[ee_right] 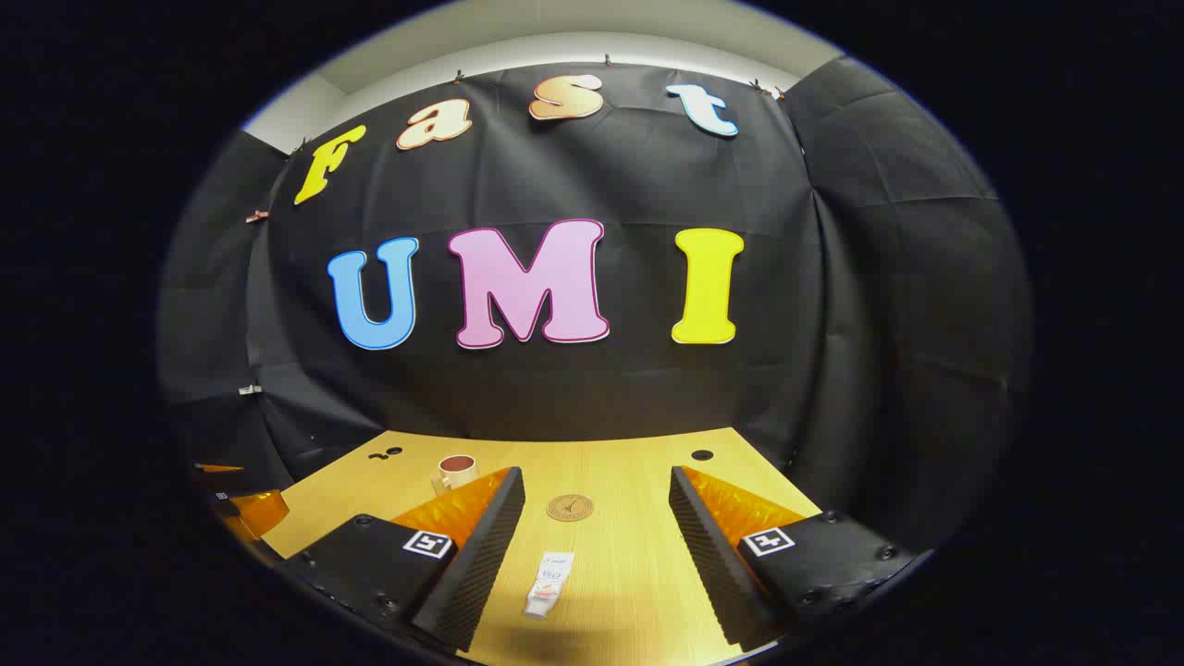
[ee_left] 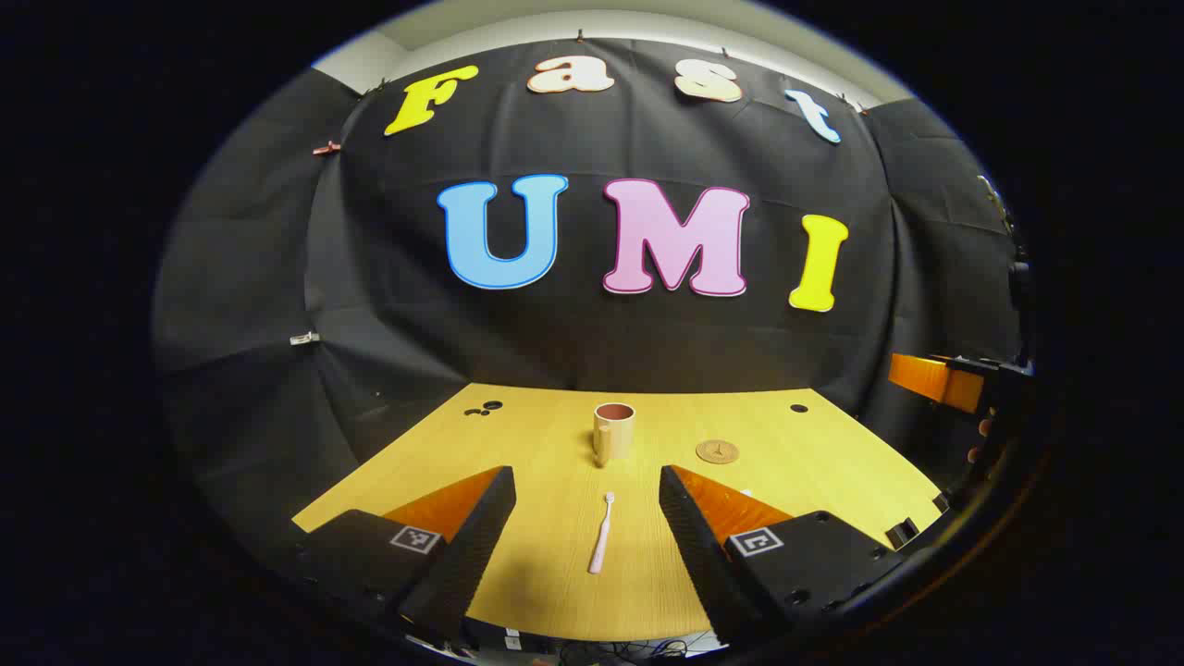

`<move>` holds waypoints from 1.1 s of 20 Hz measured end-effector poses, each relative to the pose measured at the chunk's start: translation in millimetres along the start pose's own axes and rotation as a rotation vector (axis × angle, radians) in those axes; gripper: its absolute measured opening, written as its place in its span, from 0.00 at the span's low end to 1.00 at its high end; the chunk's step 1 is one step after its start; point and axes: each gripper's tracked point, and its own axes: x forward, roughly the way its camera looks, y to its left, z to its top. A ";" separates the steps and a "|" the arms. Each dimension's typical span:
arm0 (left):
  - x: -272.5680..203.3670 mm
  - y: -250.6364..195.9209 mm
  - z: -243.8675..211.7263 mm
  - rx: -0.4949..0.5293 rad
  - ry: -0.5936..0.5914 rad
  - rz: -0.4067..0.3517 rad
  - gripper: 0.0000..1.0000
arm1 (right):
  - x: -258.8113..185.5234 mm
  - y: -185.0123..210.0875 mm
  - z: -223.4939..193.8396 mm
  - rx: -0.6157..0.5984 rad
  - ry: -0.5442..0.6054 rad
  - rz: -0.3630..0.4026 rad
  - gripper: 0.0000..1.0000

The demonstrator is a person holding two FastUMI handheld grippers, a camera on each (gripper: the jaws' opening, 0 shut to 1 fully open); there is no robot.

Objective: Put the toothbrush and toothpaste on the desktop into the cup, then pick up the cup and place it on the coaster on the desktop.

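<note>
both views forward over desktop [ee_left: 555, 435], sharing cup [ee_left: 613, 431]

One toothbrush [ee_left: 601, 546], one toothpaste tube [ee_right: 548, 585], one cup [ee_left: 613, 433] and one coaster [ee_left: 717, 451] are counted on the desktop [ee_left: 814, 462].

Black cloth wall [ee_left: 592, 342] hangs creased behind booth, clipped along top edge, side panels angling in at left and right. Pale ceiling strip [ee_left: 555, 23] shows above cloth. Light wood-grain bench [ee_left: 555, 462] runs up to cloth, lit brightly from overhead. Small dark round holes [ee_left: 799, 408] sit in bench top near far corners. In right gripper view, same bench [ee_right: 629, 555] meets cloth at back and right.
</note>
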 end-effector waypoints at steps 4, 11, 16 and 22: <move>8.4 1.2 -0.4 0.003 0.002 0.019 0.97 | 16.5 8.6 -4.8 -0.007 0.018 0.019 0.96; 24.0 -2.2 7.8 0.021 -0.010 0.022 0.98 | 37.5 19.9 -14.0 -0.013 0.058 0.050 0.96; 41.7 -7.0 20.5 0.017 -0.030 0.039 0.97 | 52.5 16.3 -23.1 -0.036 0.087 0.054 0.96; 53.5 -6.1 24.8 0.023 -0.041 0.128 0.96 | 73.5 19.2 -57.3 -0.012 0.179 0.103 0.96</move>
